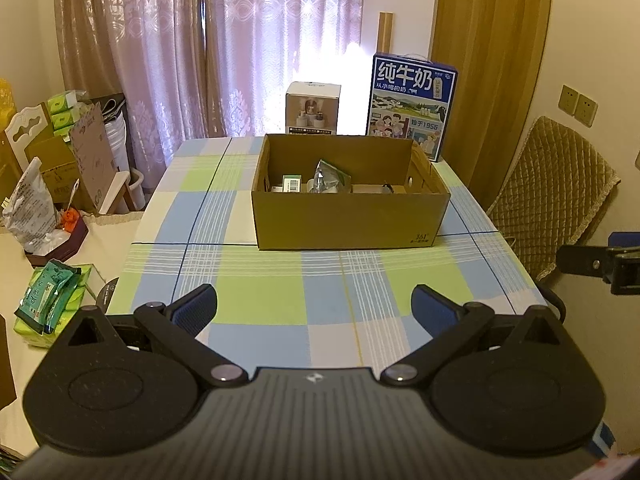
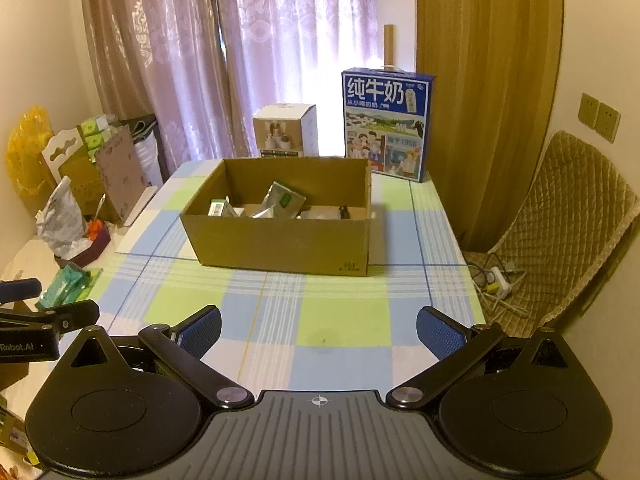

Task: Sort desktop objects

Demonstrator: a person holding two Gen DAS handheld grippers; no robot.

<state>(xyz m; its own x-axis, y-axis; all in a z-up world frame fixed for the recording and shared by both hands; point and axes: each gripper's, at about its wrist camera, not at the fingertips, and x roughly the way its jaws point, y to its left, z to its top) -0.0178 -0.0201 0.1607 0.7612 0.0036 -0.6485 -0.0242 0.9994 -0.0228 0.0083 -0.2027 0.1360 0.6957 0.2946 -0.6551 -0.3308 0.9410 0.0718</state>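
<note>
Your left gripper [image 1: 314, 310] and right gripper [image 2: 318, 330] hang spread, holding nothing, above the checked-cloth counter [image 1: 280, 304]; the open brown cardboard box [image 1: 352, 216] holds a crumpled silver foil pouch [image 1: 330, 178].

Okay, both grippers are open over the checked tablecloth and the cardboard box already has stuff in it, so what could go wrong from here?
1. The silver foil pouch leans upright in the open brown cardboard box; a gripper reaching in could topple it or crush it.
2. The box sits loose on the blue, green and white checked tablecloth, so a nudge might slide it toward the tall blue milk carton behind.
3. The open left gripper and open right gripper hover close together and could collide.
</note>
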